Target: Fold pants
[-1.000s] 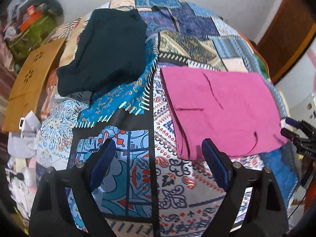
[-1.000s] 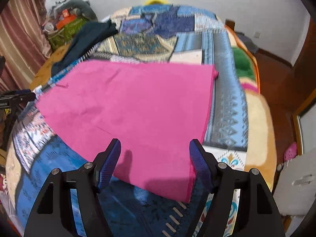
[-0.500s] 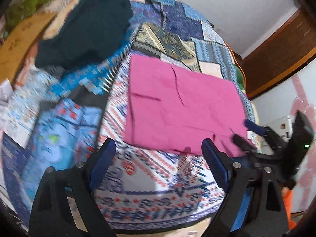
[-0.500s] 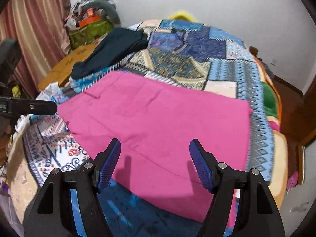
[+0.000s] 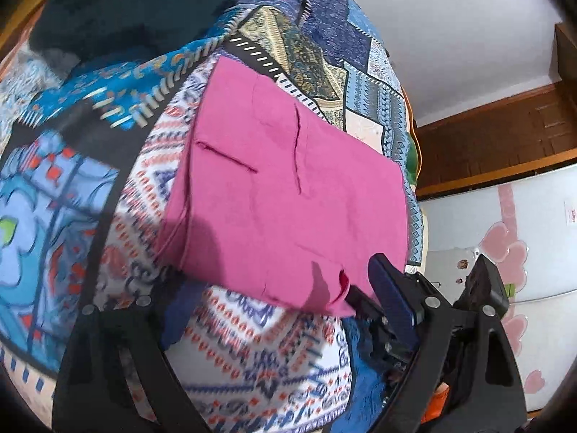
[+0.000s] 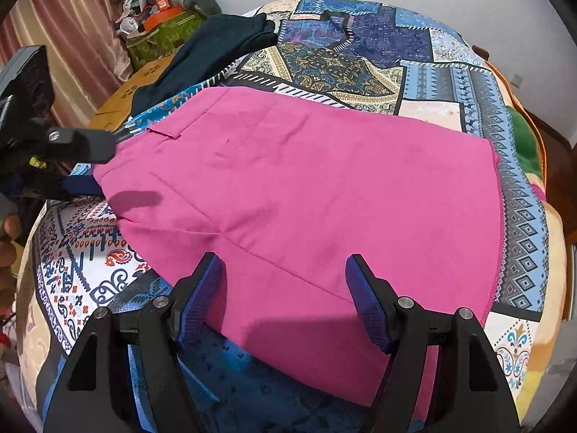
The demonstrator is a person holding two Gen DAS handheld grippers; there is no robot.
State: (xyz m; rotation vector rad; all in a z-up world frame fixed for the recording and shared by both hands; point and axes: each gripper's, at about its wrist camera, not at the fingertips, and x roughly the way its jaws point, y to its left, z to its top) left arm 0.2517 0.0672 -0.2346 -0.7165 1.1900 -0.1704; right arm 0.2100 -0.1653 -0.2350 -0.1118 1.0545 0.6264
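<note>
One pair of pink pants [image 6: 306, 209] lies spread flat on the bed's patchwork bedspread [image 6: 450, 83], already folded into a broad rectangle, with a pocket slit and a seam showing on its upper layer. The right hand-held gripper [image 6: 285, 303] hangs tilted steeply down over the near edge of the pants, its blue-padded jaws standing apart with the pink cloth seen between them, though the pads grip nothing. The left hand-held gripper [image 5: 281, 303] points down at the pants' near-left corner, rolled to one side, jaws spread wide and empty, their shadow falling on the cloth. From the left wrist view the right tool shows at the pants' lower corner. A dark garment [image 6: 202, 50] lies farther back on the bed, well apart from the pants.
</note>
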